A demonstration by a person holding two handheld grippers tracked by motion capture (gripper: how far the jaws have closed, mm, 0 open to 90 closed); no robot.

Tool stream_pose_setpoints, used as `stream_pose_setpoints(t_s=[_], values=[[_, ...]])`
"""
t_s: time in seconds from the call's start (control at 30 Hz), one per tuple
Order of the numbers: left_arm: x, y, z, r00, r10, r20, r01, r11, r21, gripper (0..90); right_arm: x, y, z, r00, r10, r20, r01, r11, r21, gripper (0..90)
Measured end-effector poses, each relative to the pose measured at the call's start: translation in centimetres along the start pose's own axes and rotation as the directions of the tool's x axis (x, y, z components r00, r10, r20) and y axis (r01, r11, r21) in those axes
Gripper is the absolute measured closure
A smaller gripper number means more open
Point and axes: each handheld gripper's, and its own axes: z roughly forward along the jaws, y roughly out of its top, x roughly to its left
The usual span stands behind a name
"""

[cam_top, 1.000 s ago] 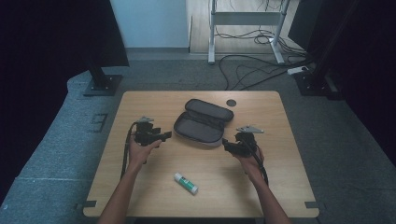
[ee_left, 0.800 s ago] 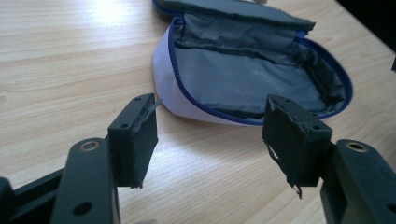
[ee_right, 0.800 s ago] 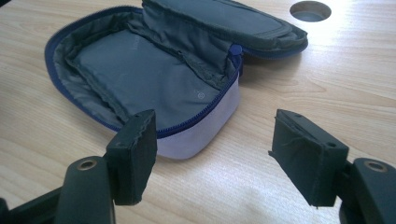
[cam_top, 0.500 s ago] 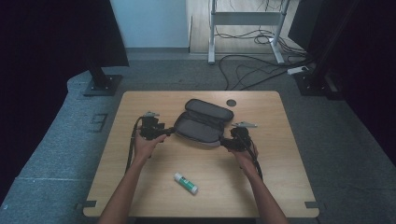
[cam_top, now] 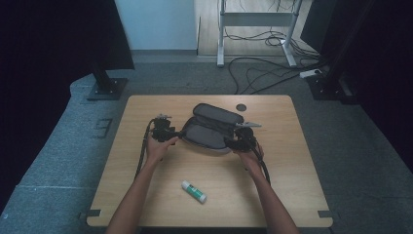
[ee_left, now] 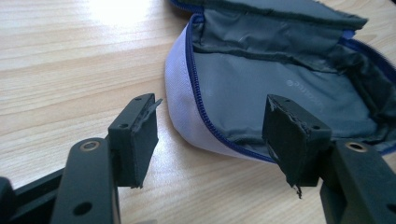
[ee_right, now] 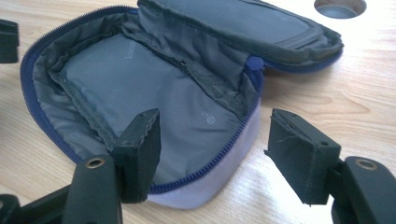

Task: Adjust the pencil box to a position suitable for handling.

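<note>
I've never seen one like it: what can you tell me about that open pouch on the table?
The pouch is a soft oval fabric case, pale lilac outside with a dark grey lining and a blue zipper around its rim. It lies unzipped on the wooden table, lid folded back toward the far edge, nothing visible inside. An open hand-held gripper sits at each end, its jaws straddling the rim: left, right.

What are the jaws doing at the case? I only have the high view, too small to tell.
Observer: The left gripper is open and straddles the case rim. One jaw is over the inside, the other outside above the table, and no pad is pressing.
Operator: Right one?
Observer: The right gripper is also open, across the rim at the opposite end, with nothing clamped.
Operator: Anything inside?
Observer: The visible part shows bare grey lining edged by a blue zipper, and no contents.
</note>
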Motion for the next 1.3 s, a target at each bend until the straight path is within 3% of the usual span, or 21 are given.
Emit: stream_pose_setpoints(t_s=[0.23,0.33,0.5,0.63,0.93,1.1,1.3], values=[[0.3,0.1,1.7,0.9998,-0.011,-0.015,0.011,0.9999,-0.001,36.1,0.1,-0.2,1.3,0.9998,0.000,0.021,0.000,1.000,0.024,35.7],[0.5,-0.2,2.6,0.9996,-0.017,-0.021,0.017,0.9998,0.006,40.5,-0.4,-0.4,1.8,0.9991,0.025,0.035,-0.026,0.999,0.032,38.4],[0.6,-0.4,3.2,0.9997,-0.014,-0.020,0.014,0.9998,0.011,48.2,-0.6,-0.5,2.3,0.9984,0.021,0.053,-0.023,0.999,0.041,42.6],[0.7,-0.5,3.6,0.9996,-0.020,-0.018,0.021,0.9995,0.025,57.3,-0.8,-0.7,2.8,0.9977,0.034,0.058,-0.038,0.997,0.060,50.9],[1.1,-0.7,3.9,0.9991,-0.040,-0.012,0.041,0.9985,0.036,63.9,-1.1,-1.0,3.3,0.9972,0.046,0.060,-0.051,0.995,0.086,64.2],[0.9,-0.7,3.9,0.9984,-0.045,-0.035,0.046,0.9985,0.029,70.5,-1.4,-1.0,3.3,0.9969,0.041,0.067,-0.047,0.994,0.095,75.4],[0.4,-0.7,3.8,0.9990,-0.018,-0.041,0.019,0.9990,0.041,76.3,-2.1,-1.1,3.0,0.9958,0.079,0.045,-0.083,0.993,0.082,84.5]])
